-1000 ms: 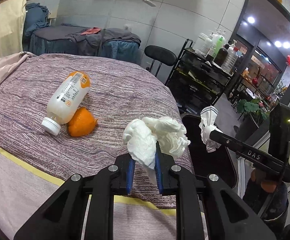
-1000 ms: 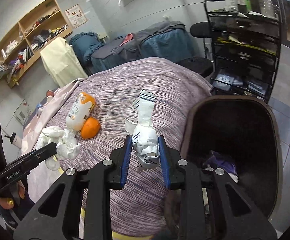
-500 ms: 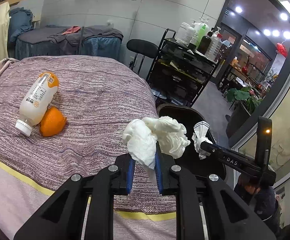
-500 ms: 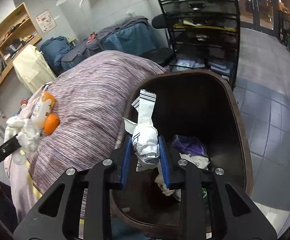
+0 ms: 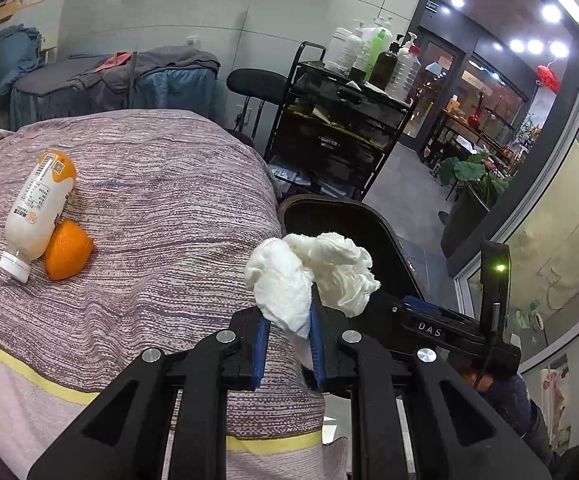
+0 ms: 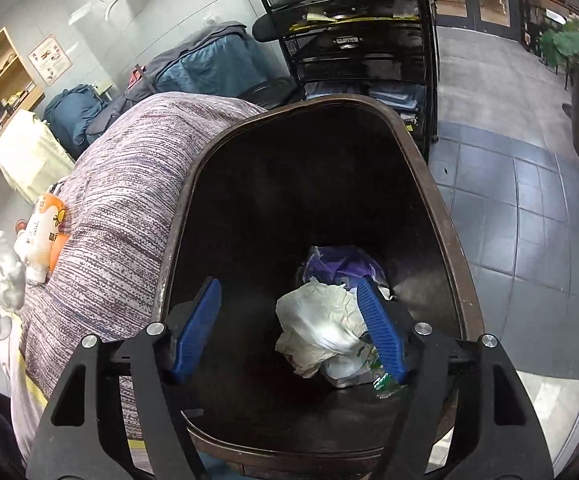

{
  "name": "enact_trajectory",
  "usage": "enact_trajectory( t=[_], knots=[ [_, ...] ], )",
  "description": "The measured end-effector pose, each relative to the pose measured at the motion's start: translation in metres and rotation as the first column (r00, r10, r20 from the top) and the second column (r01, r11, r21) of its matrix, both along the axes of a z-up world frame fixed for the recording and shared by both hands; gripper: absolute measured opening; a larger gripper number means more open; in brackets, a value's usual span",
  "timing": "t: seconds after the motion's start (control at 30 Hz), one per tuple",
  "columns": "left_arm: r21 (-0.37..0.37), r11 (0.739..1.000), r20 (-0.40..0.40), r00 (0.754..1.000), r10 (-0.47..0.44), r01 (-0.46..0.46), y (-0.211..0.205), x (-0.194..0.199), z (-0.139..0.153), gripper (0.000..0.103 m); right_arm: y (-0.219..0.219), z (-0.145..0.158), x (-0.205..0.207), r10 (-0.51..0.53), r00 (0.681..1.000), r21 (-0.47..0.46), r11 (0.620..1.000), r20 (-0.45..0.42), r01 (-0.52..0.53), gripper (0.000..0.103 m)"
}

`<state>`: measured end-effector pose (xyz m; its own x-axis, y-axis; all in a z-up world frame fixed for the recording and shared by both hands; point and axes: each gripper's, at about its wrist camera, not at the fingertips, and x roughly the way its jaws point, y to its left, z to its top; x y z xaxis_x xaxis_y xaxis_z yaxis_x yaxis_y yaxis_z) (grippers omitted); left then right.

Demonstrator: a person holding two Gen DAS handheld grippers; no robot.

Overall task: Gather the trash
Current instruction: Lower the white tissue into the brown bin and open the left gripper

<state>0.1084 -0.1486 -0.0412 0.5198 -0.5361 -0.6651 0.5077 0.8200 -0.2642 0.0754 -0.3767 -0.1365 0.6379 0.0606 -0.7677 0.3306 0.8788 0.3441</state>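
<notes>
The bed (image 5: 161,208) wears a coarse, ribbed woven cloth. The tissue wad (image 5: 309,276) looks like soft, crumpled paper. The bottle (image 5: 39,208) is smooth glossy plastic beside a dimpled orange peel (image 5: 67,254). The bin (image 6: 441,216) has matt dark walls. The floor tiles (image 6: 529,200) are smooth with a dull sheen.

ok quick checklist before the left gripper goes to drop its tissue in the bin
1. Right gripper empty: ok. Its jaws have just been opening, and nothing sits between them.
2. Right gripper clear of the bin mouth: not ok; it hangs over the opening.
3. Left gripper grip on the tissue wad: ok, pads clamp its lower part.
4. Left gripper over the trash bin: not ok; it is above the bed edge, with the bin ahead to its right.
5. Room in the bin: ok, the crumpled trash only covers the bottom.
6. Bed cleared: not ok; the bottle and orange peel remain.
</notes>
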Motion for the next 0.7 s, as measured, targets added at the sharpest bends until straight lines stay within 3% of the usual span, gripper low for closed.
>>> enact_trajectory(
  t=[0.7],
  knots=[
    [0.065, 0.989, -0.045, 0.991, -0.128, 0.131, -0.068, 0.009, -0.015, 0.017, -0.036, 0.028, -0.030, -0.124, 0.990, -0.033, 0.991, 0.073, 0.127, 0.074]
  ],
)
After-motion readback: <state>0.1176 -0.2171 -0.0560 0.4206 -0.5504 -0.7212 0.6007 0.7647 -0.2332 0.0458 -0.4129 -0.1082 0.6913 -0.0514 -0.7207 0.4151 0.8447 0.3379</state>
